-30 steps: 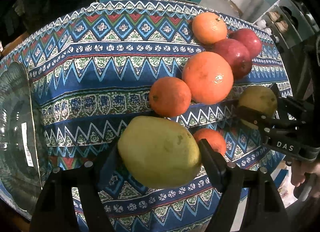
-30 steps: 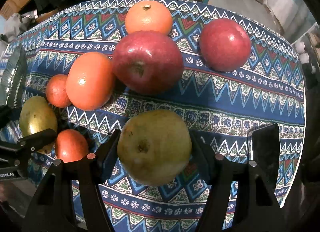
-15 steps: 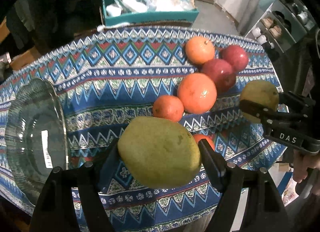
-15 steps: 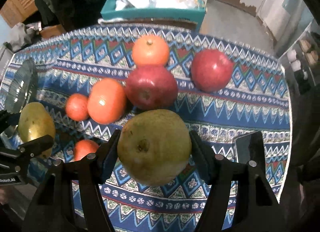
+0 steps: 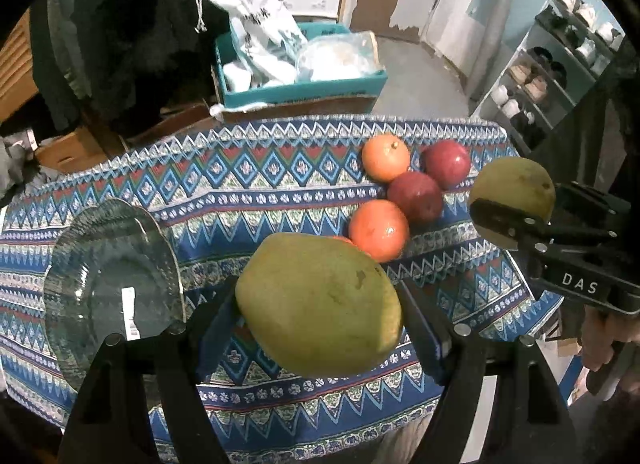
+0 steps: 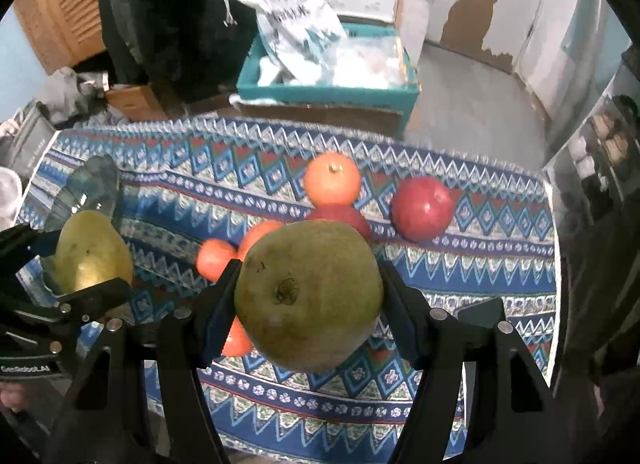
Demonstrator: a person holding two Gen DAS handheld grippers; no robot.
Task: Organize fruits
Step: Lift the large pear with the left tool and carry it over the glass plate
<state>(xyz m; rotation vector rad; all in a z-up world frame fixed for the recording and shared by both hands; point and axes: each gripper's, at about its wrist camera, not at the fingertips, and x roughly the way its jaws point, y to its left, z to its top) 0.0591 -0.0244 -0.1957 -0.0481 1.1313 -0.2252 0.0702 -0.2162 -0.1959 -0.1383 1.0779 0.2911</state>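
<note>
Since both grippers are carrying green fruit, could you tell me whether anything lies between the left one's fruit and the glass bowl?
Nothing visible does. The left gripper holds its green fruit above the tablecloth, and only bare cloth separates it from the empty glass bowl. The oranges and apples lie on the other side.

White lettering "DAS" is printed on the black body of the right gripper (image 5: 513,211). "GenRobot.AI", partly cut off, is printed on the left gripper (image 6: 75,266). Print on the white bag (image 5: 256,20) and the glass bowl's sticker (image 5: 130,314) is illegible.
</note>
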